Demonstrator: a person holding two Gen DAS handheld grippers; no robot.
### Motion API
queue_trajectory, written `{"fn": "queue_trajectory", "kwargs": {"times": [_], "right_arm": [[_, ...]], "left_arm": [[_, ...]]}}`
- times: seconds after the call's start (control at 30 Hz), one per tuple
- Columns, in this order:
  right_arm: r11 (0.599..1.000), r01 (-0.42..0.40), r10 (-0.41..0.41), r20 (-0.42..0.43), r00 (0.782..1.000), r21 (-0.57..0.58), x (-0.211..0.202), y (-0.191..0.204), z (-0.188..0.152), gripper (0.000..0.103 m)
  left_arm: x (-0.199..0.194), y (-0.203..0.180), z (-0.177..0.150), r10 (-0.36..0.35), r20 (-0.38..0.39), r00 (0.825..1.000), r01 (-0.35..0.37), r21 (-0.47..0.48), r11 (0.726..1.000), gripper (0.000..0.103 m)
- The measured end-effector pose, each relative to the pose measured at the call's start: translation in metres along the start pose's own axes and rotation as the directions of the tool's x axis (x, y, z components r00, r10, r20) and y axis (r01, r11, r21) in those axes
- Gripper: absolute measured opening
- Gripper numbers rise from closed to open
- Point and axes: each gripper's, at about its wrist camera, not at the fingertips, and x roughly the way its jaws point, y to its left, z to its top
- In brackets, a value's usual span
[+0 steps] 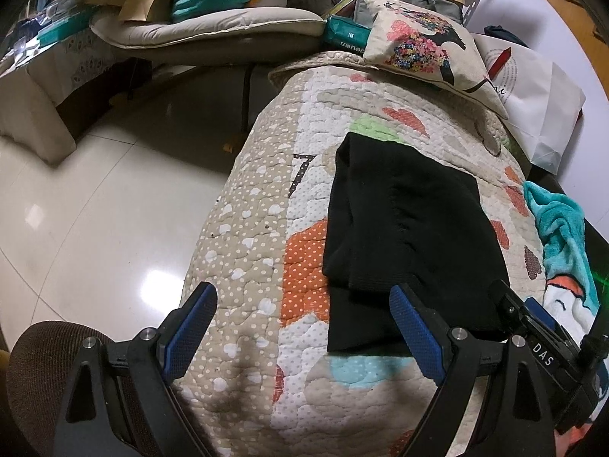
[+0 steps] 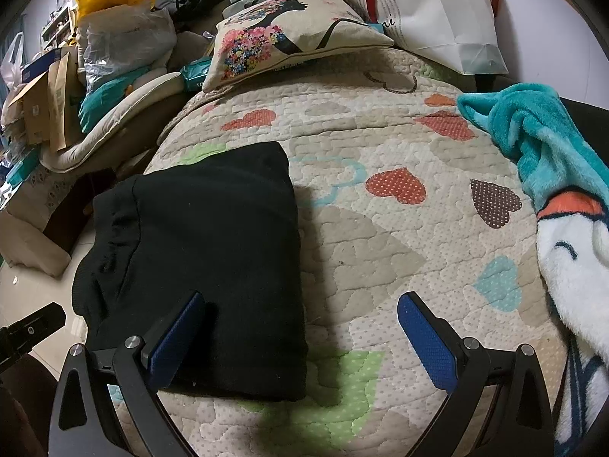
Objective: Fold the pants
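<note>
The black pants (image 1: 411, 228) lie folded into a compact rectangle on the quilted heart-patterned bed cover (image 1: 259, 228). In the right wrist view the pants (image 2: 198, 259) sit left of centre on the cover (image 2: 380, 247). My left gripper (image 1: 304, 304) is open and empty, hovering above the near left edge of the pants. My right gripper (image 2: 300, 312) is open and empty, above the near right edge of the pants. The right gripper's body (image 1: 533, 327) shows at the lower right of the left wrist view.
A flowered cushion (image 2: 289, 34) and a white paper bag (image 2: 437, 11) lie at the head of the bed. A teal and white fleece blanket (image 2: 552, 175) lies on the right. Piled cushions, bags and boxes (image 2: 95, 68) stand left of the bed. Glossy tiled floor (image 1: 95, 209) lies left.
</note>
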Motion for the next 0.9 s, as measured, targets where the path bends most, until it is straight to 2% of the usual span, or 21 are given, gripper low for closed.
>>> {"fn": "queue_trajectory", "kwargs": {"times": [0.13,0.23,0.3,0.37,0.5,0.57,0.63,0.67,0.7,0.73,0.77,0.8,0.83,0.9], "right_arm": [[1.0,-0.007,0.007,-0.003,1.0,-0.012,-0.005,0.001,0.008,0.103],[0.998,-0.056,0.056,-0.026,0.998,-0.016,-0.008,0.002,0.03,0.103],[0.991,-0.135,0.133,-0.119,0.984,-0.012,0.007,0.002,0.046,0.103],[0.983,-0.181,0.182,-0.179,0.967,0.023,0.027,-0.001,0.056,0.103],[0.979,-0.201,0.205,-0.205,0.957,0.038,0.058,-0.006,0.067,0.103],[0.961,-0.259,0.275,-0.222,0.936,0.098,0.072,-0.012,0.07,0.103],[0.936,-0.308,0.341,-0.231,0.911,0.17,0.085,-0.015,0.071,0.103],[0.925,-0.33,0.368,-0.234,0.9,0.187,0.091,-0.013,0.072,0.103],[0.92,-0.343,0.382,-0.24,0.892,0.187,0.095,-0.011,0.073,0.103],[0.916,-0.358,0.395,-0.252,0.883,0.182,0.1,-0.007,0.074,0.102],[0.912,-0.371,0.407,-0.262,0.875,0.176,0.105,-0.003,0.074,0.1],[0.906,-0.389,0.422,-0.272,0.865,0.169,0.108,0.002,0.074,0.099],[0.903,-0.399,0.428,-0.278,0.86,0.158,0.11,0.005,0.075,0.096],[0.912,-0.395,0.41,-0.293,0.864,0.111,0.11,0.012,0.076,0.089]], "left_arm": [[-0.011,0.008,0.016,-0.04,0.033,0.999,0.042,-0.056,0.998,0.092],[-0.012,0.007,0.038,-0.07,0.048,0.996,0.074,-0.068,0.995,0.092],[0.004,0.006,0.057,-0.142,-0.001,0.99,0.141,-0.106,0.984,0.092],[0.023,0.002,0.069,-0.195,-0.034,0.98,0.189,-0.13,0.973,0.092],[0.057,-0.009,0.067,-0.232,-0.099,0.968,0.223,-0.097,0.97,0.092],[0.071,-0.01,0.059,-0.249,-0.147,0.957,0.237,-0.097,0.967,0.092],[0.089,-0.011,0.05,-0.317,-0.209,0.925,0.298,-0.12,0.947,0.092],[0.095,-0.014,0.047,-0.332,-0.229,0.915,0.313,-0.114,0.943,0.092],[0.093,-0.018,0.046,-0.318,-0.211,0.924,0.307,-0.087,0.948,0.092],[0.092,-0.021,0.045,-0.32,-0.203,0.925,0.312,-0.072,0.947,0.092],[0.091,-0.027,0.043,-0.341,-0.204,0.918,0.336,-0.056,0.94,0.092],[0.089,-0.034,0.04,-0.368,-0.208,0.906,0.369,-0.034,0.929,0.091],[0.087,-0.038,0.039,-0.366,-0.207,0.907,0.371,-0.017,0.929,0.081],[0.084,-0.047,0.036,-0.319,-0.207,0.925,0.335,0.045,0.941,0.065]]}}
